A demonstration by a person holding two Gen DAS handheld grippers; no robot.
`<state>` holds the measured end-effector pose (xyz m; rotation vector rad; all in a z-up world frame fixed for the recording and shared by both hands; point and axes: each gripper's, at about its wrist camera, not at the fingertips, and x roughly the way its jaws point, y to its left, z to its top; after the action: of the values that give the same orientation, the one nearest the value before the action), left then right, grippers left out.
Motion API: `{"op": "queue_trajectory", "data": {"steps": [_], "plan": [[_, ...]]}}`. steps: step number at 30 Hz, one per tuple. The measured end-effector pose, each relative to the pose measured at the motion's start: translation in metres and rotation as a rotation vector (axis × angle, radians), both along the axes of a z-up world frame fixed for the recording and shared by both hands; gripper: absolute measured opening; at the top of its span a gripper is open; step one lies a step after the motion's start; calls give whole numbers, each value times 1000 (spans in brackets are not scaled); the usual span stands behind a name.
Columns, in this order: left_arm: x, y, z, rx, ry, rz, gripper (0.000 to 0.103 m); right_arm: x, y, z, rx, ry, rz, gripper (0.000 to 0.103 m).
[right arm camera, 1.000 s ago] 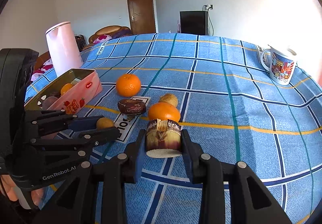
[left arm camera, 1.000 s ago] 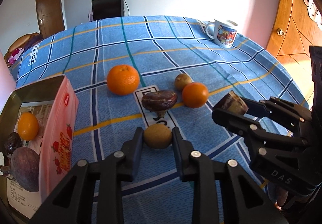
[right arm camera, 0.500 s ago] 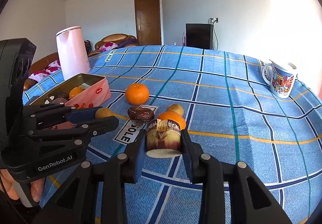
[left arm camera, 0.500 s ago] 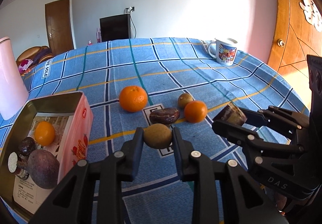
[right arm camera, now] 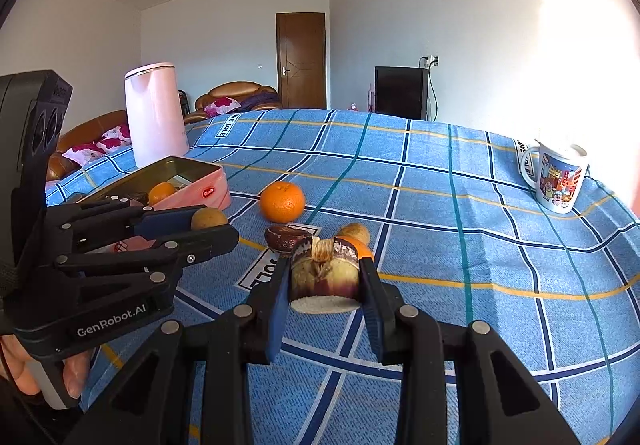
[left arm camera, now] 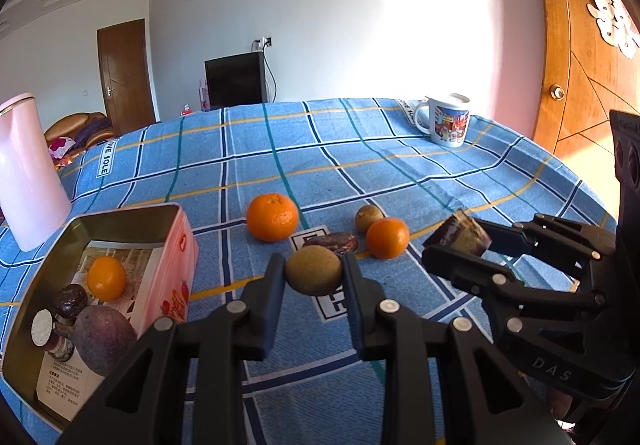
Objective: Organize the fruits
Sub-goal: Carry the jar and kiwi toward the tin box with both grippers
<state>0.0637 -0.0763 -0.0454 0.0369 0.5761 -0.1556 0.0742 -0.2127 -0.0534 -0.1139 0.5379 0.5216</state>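
**Now both fruits are up off the cloth and I tip toward the tin**

Now the biggest change is my view itself: a second ago my left camera looked almost straight down at the blue checked tablecloth (left arm camera: pixel 400 173), and now it takes in the far edge of the table, the wall and the door. I read that as both hands lifting and levelling, so the carry is under way.

The pink tin (left arm camera: pixel 176 245) sits at the table's left edge, beside the pink kettle (left arm camera: pixel 28 173), and more of its inside shows than before: a small orange (left arm camera: pixel 106 277), a dark purple fruit (left arm camera: pixel 105 339) and a smaller dark piece. It has room, I judge.

My left gripper (left arm camera: pixel 314 273) is pinched on the brown round fruit (left arm camera: pixel 314 273), which sat low on the cloth earlier and now hangs above it, just in front of the tin's near corner. My right gripper (right arm camera: pixel 325 277) is clamped on the cut purple fruit (right arm camera: pixel 325 275), white cut face down, clear of the cloth as before.

Four fruits wait mid-table: the large orange (left arm camera: pixel 273 217), a dark flat fruit (left arm camera: pixel 336 243), a smaller orange (left arm camera: pixel 387 232) and a small brown fruit (left arm camera: pixel 368 217). None has moved.

Next, I think, the left load goes into the tin first.
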Motion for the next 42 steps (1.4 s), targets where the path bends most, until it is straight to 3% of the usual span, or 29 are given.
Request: {"op": "queue_trajectory", "data": {"steps": [21,27,34,42], "plan": [[-12,2,6,3,-74,22,30,-15,-4,6,31,-89,26,35],[-20,7,12,10,-98,29,30,-12,-5,8,57,-68,37,35],[-32,35,28,-10,-138,80,30,-13,10,19,80,-53,67,35],[-47,98,35,-22,-136,220,30,-20,59,35,95,-34,205,35]]}}
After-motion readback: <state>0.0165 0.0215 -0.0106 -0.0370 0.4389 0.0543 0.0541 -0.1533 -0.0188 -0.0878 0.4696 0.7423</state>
